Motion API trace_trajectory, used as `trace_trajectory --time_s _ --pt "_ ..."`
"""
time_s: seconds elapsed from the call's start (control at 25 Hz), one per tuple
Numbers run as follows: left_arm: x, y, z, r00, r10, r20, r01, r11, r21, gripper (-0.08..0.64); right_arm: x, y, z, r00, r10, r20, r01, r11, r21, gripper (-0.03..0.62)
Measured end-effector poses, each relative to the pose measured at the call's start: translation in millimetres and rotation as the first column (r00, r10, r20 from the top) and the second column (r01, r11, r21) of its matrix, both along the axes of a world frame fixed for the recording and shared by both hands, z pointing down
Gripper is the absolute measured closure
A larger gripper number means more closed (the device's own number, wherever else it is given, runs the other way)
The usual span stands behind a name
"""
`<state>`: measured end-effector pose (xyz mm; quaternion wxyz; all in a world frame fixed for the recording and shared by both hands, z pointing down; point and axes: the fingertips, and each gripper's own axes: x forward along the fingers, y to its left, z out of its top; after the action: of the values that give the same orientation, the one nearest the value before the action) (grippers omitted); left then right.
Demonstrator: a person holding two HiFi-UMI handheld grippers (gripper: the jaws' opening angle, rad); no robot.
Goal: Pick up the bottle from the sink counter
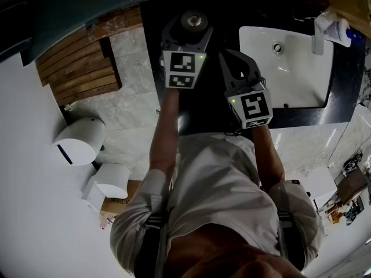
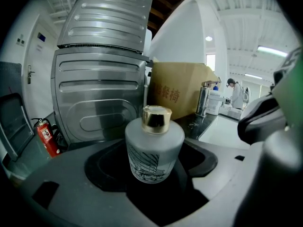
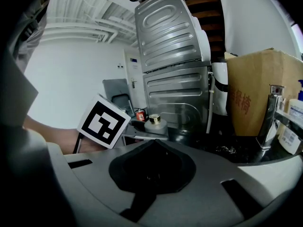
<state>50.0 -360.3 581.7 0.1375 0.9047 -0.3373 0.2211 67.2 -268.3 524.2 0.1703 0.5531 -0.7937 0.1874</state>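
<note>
Status of pick-up: approach complete, grasp not yet made, lift not begun. The bottle (image 2: 154, 150), frosted glass with a gold cap and a ship drawing on its side, stands upright on the dark sink counter (image 1: 343, 68), at the counter's far left end, well left of the white basin (image 1: 293, 83). The left gripper (image 1: 188, 32) is positioned around it: its 2 jaws are spread wide, 1 on either side of the bottle, and the left gripper view shows dark gaps between the pads and the glass, so no pressure is judged to be applied. The bottle's base appears to rest on the counter. The right gripper (image 1: 233, 62) hangs just right of the left one, above the counter's near part, with its jaws pressed together on nothing; it plays no visible part in the grasp. Outstanding, in my judgement: 2 steps, namely closing the left jaws on the bottle's body below the shoulder, then raising it clear of the counter. Risk noted: smooth round glass may slip if gripped off centre.
</note>
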Motion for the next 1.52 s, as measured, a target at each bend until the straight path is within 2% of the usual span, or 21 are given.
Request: trace_trajectory --time_s 0.24,1.04,1.52 --pt "0 0 1 1.0 -0.002 0.006 0.002 1.0 0.016 0.247 0 3 1 1.0 0.003 -0.002 -0.003 1.0 0.0 0.595" --pt "3 7 2 1.0 0.026 0.009 -0.026 1.0 0.003 0.244 5 11 -8 0.999 0.029 -0.026 -0.028 0.999 0.02 0.595" --pt "4 24 -7 0.999 0.05 -0.019 -0.05 0.999 -0.008 0.242 8 18 -21 0.998 0.05 -0.045 -0.048 0.997 0.052 0.595"
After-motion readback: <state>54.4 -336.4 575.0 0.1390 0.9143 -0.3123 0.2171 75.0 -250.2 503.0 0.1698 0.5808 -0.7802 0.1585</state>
